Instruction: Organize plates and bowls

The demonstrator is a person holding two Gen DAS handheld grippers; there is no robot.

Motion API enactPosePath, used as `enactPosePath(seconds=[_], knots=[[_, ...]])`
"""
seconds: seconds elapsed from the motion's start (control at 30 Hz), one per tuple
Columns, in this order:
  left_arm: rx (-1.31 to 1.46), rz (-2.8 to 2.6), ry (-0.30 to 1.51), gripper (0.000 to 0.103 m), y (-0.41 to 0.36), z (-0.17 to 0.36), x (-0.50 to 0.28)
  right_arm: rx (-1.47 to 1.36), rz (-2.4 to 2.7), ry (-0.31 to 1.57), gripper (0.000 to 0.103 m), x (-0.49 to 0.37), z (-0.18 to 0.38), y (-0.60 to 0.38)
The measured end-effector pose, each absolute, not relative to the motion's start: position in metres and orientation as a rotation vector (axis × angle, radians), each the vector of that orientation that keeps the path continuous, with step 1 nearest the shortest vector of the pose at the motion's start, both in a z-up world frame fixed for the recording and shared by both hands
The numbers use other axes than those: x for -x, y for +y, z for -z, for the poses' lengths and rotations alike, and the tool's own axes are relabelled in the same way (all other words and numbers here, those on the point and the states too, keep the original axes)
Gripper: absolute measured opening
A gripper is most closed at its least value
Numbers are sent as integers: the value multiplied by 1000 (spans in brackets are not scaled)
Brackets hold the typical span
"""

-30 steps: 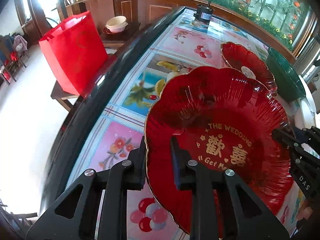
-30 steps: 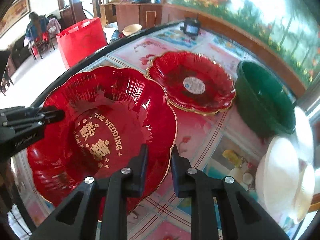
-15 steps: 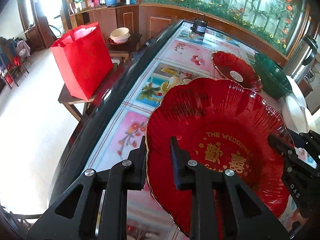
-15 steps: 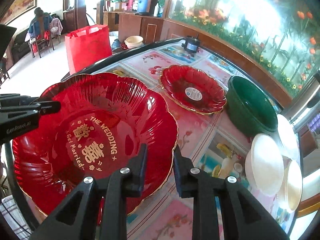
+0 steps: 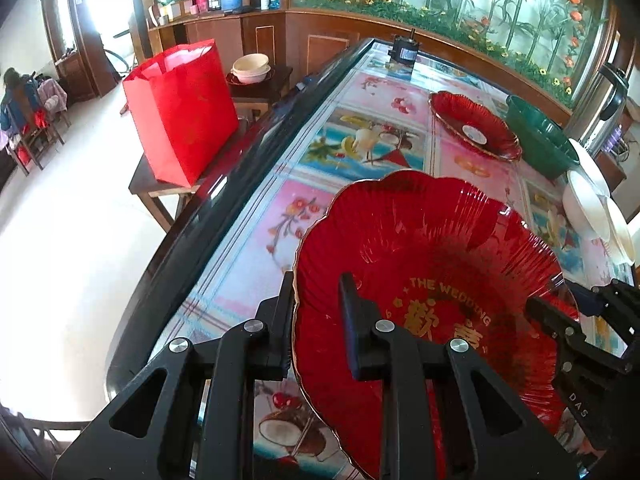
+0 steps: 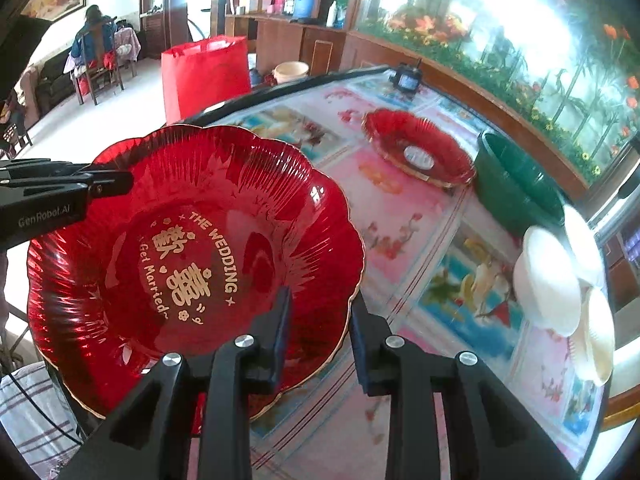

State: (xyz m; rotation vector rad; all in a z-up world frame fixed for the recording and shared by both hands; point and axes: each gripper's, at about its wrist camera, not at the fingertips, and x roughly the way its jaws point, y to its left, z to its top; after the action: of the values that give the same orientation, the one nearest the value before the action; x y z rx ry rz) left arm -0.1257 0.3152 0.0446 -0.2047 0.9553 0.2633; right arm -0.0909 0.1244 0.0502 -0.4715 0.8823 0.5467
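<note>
Both tools grip the large red wedding plate [image 5: 432, 264] by opposite edges. The left tool [image 5: 316, 312] is clamped on the plate's left rim, the right tool [image 6: 320, 320] on its right rim, with the scalloped gold edge passing between each pair of fingers. The plate is held above the near end of the glass-topped counter [image 5: 360, 148], tilted. Farther along the counter rests a second red plate [image 6: 420, 152], with a green bowl [image 6: 516, 184] just beside it and white bowls [image 6: 548, 280] nearer the counter's right edge. A red bag [image 5: 180, 108] stands on a side table
</note>
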Motion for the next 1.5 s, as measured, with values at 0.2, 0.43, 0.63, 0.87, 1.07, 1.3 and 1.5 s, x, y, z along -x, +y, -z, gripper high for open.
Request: enactPosePath(seconds=[0.2, 0.43, 0.63, 0.87, 1.07, 1.3, 1.5], knots=[[212, -264, 962, 20, 317, -36, 131, 466, -571, 938, 28, 91, -39, 124], [226, -257, 973, 20, 320, -29, 136, 400, -624, 991, 28, 88, -37, 117], [221, -254, 973, 20, 320, -30, 137, 378, -638, 1009, 28, 86, -35, 116], [237, -263, 966, 25, 324, -33, 140, 355, -652, 1033, 38, 84, -36, 109], [212, -290, 934, 58, 326, -42, 145, 317, -656, 1038, 55, 84, -43, 98], [188, -284, 919, 58, 324, -54, 147, 282, -653, 1035, 63, 82, -52, 86], [161, -266, 895, 58, 318, -72, 138, 257, -641, 1033, 65, 74, -60, 77]])
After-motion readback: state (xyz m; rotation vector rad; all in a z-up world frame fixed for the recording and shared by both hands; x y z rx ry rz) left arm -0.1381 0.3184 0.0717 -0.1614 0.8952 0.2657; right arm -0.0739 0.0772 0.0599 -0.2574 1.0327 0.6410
